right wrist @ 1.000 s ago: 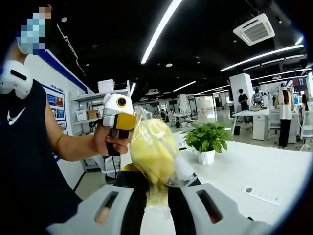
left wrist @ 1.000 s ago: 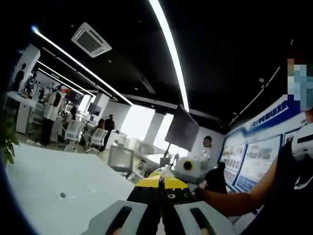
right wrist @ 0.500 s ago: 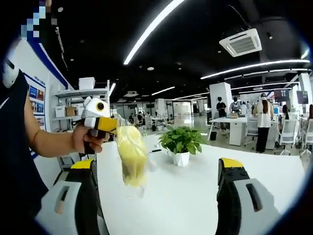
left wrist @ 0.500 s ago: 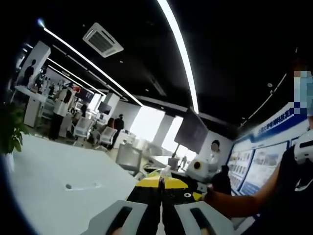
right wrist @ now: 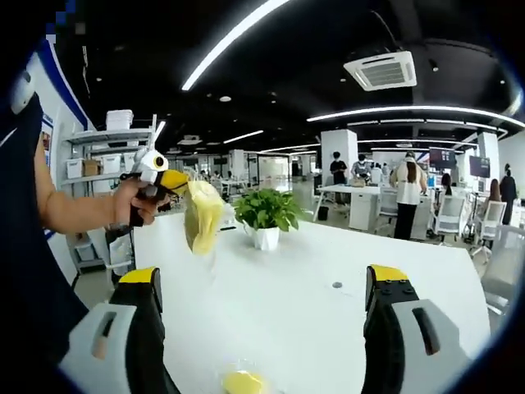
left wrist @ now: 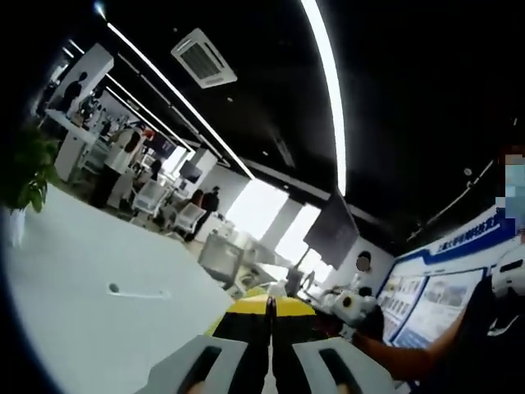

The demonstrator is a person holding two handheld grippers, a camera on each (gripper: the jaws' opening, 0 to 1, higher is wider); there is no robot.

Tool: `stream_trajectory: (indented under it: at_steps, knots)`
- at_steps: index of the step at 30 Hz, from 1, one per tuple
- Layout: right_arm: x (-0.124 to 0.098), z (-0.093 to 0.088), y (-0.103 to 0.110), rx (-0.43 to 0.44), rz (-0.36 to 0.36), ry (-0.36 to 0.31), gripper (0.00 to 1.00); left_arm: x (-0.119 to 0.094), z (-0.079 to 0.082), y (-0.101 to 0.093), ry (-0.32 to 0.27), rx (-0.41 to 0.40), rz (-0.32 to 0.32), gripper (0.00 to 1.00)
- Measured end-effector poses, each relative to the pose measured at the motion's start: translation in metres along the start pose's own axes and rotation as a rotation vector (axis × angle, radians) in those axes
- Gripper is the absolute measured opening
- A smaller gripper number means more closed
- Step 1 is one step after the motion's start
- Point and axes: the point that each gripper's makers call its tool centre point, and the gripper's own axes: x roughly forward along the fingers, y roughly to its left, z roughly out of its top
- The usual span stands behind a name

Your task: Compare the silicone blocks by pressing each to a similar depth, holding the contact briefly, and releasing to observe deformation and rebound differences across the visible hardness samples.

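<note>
Right gripper view, right gripper [right wrist: 262, 328] now released, left gripper [right wrist: 168, 182] still grasping yellow bag [right wrist: 201, 217].

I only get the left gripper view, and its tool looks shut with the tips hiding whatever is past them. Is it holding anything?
Observer: Yes. In the right gripper view the left tool is shut on a clear bag with yellow contents, which hangs above the white table.
Operator: Is the right tool gripping something too?
Observer: No. The right tool is open, jaws wide apart, gripping nothing.
Operator: Any other sample on the table?
Observer: A yellow piece in clear wrap lies on the table, low in the right gripper view, apart from the bag.
</note>
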Motion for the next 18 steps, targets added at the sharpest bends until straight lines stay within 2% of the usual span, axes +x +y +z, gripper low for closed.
stream_trajectory:
  at_steps: [6, 13, 18]
  knots:
    - [-0.021, -0.030, -0.013, 0.021, -0.097, -0.018, 0.97, -0.006, -0.009, 0.017, -0.018, -0.043, 0.032, 0.00]
    - [-0.036, -0.061, -0.018, 0.034, -0.167, 0.014, 0.97, -0.012, -0.023, 0.028, -0.024, -0.091, 0.063, 0.00]
    - [-0.049, -0.091, -0.019, 0.057, -0.212, 0.045, 0.97, -0.015, -0.040, 0.037, -0.028, -0.135, 0.080, 0.00]
